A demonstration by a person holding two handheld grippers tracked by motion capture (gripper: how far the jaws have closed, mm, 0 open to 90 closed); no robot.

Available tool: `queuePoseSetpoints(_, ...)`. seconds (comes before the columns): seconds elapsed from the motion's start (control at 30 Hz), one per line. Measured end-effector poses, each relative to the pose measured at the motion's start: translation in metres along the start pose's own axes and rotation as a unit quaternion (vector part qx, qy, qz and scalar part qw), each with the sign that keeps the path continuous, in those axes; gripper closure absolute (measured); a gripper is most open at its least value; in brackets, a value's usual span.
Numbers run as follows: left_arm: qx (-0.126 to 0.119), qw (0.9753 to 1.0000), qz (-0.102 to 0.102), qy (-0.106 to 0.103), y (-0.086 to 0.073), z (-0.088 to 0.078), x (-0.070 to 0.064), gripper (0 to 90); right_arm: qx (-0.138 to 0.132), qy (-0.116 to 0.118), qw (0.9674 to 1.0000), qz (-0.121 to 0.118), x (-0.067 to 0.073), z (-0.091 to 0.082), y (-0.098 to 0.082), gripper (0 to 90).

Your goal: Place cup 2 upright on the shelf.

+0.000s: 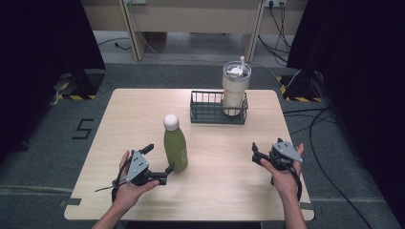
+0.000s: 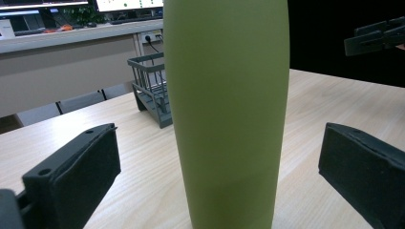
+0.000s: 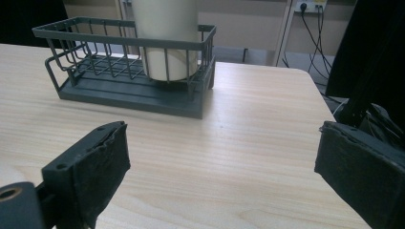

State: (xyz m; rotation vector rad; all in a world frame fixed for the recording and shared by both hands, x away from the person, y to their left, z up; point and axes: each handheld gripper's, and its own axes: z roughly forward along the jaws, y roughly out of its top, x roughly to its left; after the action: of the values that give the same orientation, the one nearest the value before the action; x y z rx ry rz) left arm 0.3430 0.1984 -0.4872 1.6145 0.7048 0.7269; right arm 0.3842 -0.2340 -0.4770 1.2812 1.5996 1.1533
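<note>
**High view: bottle between wide jaws, not yet gripped**

High view shows a green bottle [image 1: 175, 147] with a white cap standing upright on the table [image 1: 143, 102], near the person's left side. The left gripper [image 1: 159, 158] sits low at the bottle's base, one jaw on either side. From the left gripper view, both pads [image 2: 86, 167] stand well clear of the bottle's [image 2: 227, 109] green wall, with bare wood showing in each gap, so the claw is wide and holds nothing.

The right gripper [image 1: 255, 153] rests over the table's right part, apart from everything. Its own view shows its pads [image 3: 102, 160] spread wide with only tabletop between them, and beyond them the wire basket [image 3: 129, 90].

That basket [image 1: 218, 109] sits at the far edge, and a pale tumbler [image 1: 235, 88] with a lid and straw stands in its right end. Its left half looks free.

My reading: the work looks like filling the basket, and one vessel seems already placed. The bottle is not there yet. What remains, I judge, is to close on it, lift it, carry it across and set it upright beside the tumbler.
</note>
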Motion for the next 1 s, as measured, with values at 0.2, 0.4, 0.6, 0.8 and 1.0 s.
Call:
queuePoseSetpoints(0.2,-0.002,1.0000,0.000,-0.007,0.003,0.011,-0.002,0.0,0.002,-0.001,1.0000,0.001,-0.001,0.001,0.000,3.8)
queuePoseSetpoints(0.4,-0.004,0.9999,0.000,-0.011,0.005,0.021,-0.003,0.0,0.001,-0.001,1.0000,0.002,-0.001,0.000,0.000,4.0)
queuePoseSetpoints(0.6,-0.008,0.9999,0.000,-0.015,0.010,0.031,-0.004,0.0,0.002,0.001,1.0000,0.002,-0.001,0.000,0.001,4.3)
queuePoseSetpoints(0.8,-0.012,0.9998,0.001,-0.017,0.014,0.037,-0.003,0.5,0.003,0.001,1.0000,0.003,-0.001,0.000,0.000,4.6)
queuePoseSetpoints(1.0,-0.019,0.9997,0.006,-0.017,0.017,0.044,-0.003,4.7,0.007,0.002,1.0000,0.003,0.000,0.001,0.000,4.9)
